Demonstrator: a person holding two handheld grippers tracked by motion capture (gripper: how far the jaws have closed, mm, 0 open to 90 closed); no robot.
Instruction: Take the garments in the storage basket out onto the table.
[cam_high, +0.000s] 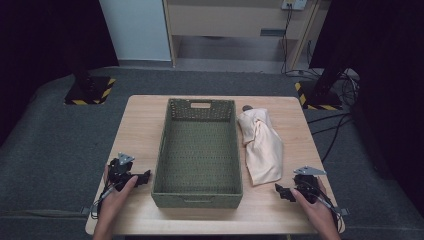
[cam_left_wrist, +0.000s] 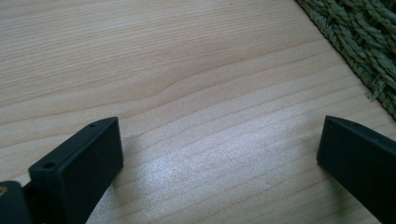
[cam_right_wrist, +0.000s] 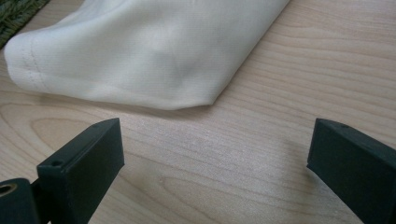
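Closest to us, our two hands are resting on the near edge of the pale wooden counter (cam_high: 140, 125), each holding a black two-jaw gripper.

Going by size, the counter is carrying everything, standing on a grey carpeted floor (cam_high: 45, 130). We are seeing a rectangular olive-green woven basket (cam_high: 162, 150) sitting in the counter's middle, its long side running away from us. Just beside its right wall, a cream-coloured folded cloth (cam_high: 262, 145) is lying flat on the wood, apart from both grippers. In the right gripper view the cloth's (cam_right_wrist: 154, 51) stitched hem and rounded corner are lying a short way ahead of the jaws.

We are keeping the left gripper (cam_high: 145, 176) near the basket's front-left corner, pointing towards it; in the left gripper view (cam_left_wrist: 219, 149) its jaws are standing wide apart over bare wood, holding nothing, with the basket's braided wall (cam_left_wrist: 359, 37) showing at the upper right. We are holding the right gripper (cam_high: 279, 190) near the cloth's near end; its (cam_right_wrist: 215, 149) jaws are likewise spread wide and gripping nothing.
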